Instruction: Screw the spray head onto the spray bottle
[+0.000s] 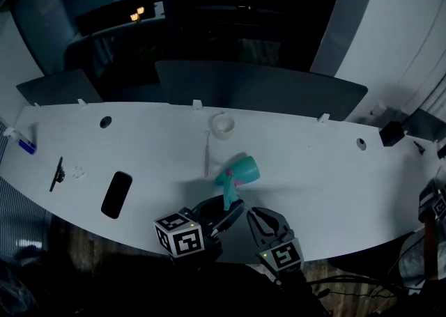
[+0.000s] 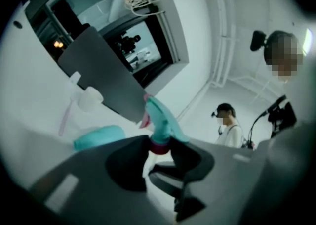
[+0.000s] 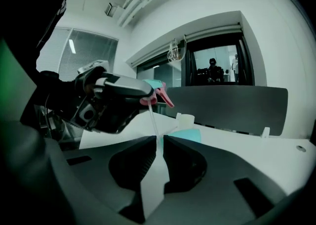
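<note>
White counter [image 1: 334, 190] with a curved front edge; dim room beyond a dark partition. Phone [image 1: 116, 194] sits near the left front edge, not involved.

Our left gripper [image 2: 159, 146] is clamped on the collar of the spray head [image 2: 160, 115], held over the front edge at mid-counter. We judge that this collar grip suits twisting it onto a neck.

Spray bottle [image 2: 98, 137] lies on its side mid-counter, just behind, with no head on it, so threading has not begun.

Our right gripper [image 3: 159, 142], jaws nearly together, appears to pinch the lower end of the dip tube [image 3: 152, 120], probably to steer it toward the bottle mouth.
</note>
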The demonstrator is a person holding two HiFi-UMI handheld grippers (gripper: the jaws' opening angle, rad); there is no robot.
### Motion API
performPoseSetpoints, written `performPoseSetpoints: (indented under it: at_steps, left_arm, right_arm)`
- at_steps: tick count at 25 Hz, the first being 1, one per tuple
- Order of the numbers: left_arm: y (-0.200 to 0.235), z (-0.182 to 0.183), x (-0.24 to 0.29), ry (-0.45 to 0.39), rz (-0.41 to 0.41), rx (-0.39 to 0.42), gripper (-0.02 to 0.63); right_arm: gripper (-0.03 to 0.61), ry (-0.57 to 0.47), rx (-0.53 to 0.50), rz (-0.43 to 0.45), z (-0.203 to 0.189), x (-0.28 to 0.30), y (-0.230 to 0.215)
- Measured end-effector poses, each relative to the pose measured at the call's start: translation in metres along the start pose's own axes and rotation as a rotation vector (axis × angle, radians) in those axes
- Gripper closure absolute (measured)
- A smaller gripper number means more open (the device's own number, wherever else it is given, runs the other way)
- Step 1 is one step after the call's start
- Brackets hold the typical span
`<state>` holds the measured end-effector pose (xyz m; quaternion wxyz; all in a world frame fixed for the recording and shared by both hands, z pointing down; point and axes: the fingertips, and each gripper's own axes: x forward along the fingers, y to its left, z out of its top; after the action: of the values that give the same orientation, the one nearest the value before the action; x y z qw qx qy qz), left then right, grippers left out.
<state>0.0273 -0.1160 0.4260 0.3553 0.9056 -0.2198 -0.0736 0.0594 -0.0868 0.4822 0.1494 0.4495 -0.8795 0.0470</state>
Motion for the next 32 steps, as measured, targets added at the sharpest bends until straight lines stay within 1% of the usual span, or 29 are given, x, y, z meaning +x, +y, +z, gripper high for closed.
performPoseSetpoints:
  at_steps: [2,4,6,7,9,11,14,16,17,19,20,21,22,25,26,28,29,32]
  left_arm:
    - [0.0,0.004,-0.003,0.002,0.026,0.062,0.477]
    - [0.0,0.009,-0.008,0.016,0.065,0.152,0.477]
    - [0.002,0.01,-0.013,0.059,0.122,0.271,0.478]
    - [0.004,0.009,-0.016,0.083,0.152,0.328,0.477]
    - [0.01,0.006,-0.023,0.117,0.207,0.408,0.477]
    - [0.016,0.001,-0.03,0.135,0.252,0.45,0.477]
    - [0.024,-0.008,-0.039,0.145,0.283,0.462,0.478]
    - [0.027,-0.012,-0.043,0.15,0.296,0.455,0.477]
    - [0.028,-0.014,-0.045,0.151,0.299,0.451,0.478]
    - [0.029,-0.015,-0.049,0.154,0.306,0.444,0.477]
    - [0.029,-0.016,-0.051,0.154,0.31,0.442,0.477]
    - [0.03,-0.015,-0.054,0.155,0.314,0.441,0.477]
    - [0.03,-0.014,-0.056,0.155,0.317,0.441,0.477]
    - [0.031,-0.011,-0.063,0.15,0.33,0.447,0.477]
    - [0.031,-0.011,-0.065,0.15,0.333,0.443,0.477]
    - [0.033,-0.01,-0.068,0.145,0.341,0.44,0.477]
    - [0.033,-0.009,-0.07,0.144,0.344,0.438,0.477]
    - [0.034,-0.01,-0.073,0.148,0.345,0.429,0.477]
  right_arm:
    - [0.552,0.081,0.006,-0.016,-0.02,0.003,-0.004]
    - [0.552,0.152,0.062,-0.033,-0.043,0.004,-0.013]
    - [0.552,0.168,0.102,-0.067,-0.057,0.0,-0.027]
    - [0.552,0.165,0.098,-0.086,-0.056,-0.002,-0.033]
    - [0.552,0.158,0.041,-0.103,-0.045,-0.003,-0.04]
    - [0.552,0.158,-0.065,-0.08,-0.033,0.002,-0.042]
    - [0.545,0.16,-0.254,0.021,-0.018,0.021,-0.04]
    - [0.455,0.184,-0.367,0.117,-0.009,0.036,-0.036]
    - [0.426,0.212,-0.441,0.161,-0.006,0.044,-0.036]
    - [0.365,0.282,-0.6,0.239,-0.001,0.059,-0.035]
    - [0.351,0.316,-0.656,0.279,0.002,0.067,-0.035]
    - [0.318,0.349,-0.699,0.323,0.005,0.074,-0.034]
    - [0.302,0.391,-0.746,0.368,0.006,0.081,-0.033]
    - [0.226,0.573,-0.949,0.495,-0.007,0.098,-0.035]
    - [0.216,0.637,-1.003,0.535,-0.015,0.102,-0.036]
    - [0.206,0.742,-1.086,0.591,-0.028,0.11,-0.039]
    - [0.206,0.777,-1.116,0.608,-0.033,0.114,-0.04]
    - [0.206,0.843,-1.147,0.642,-0.046,0.125,-0.039]
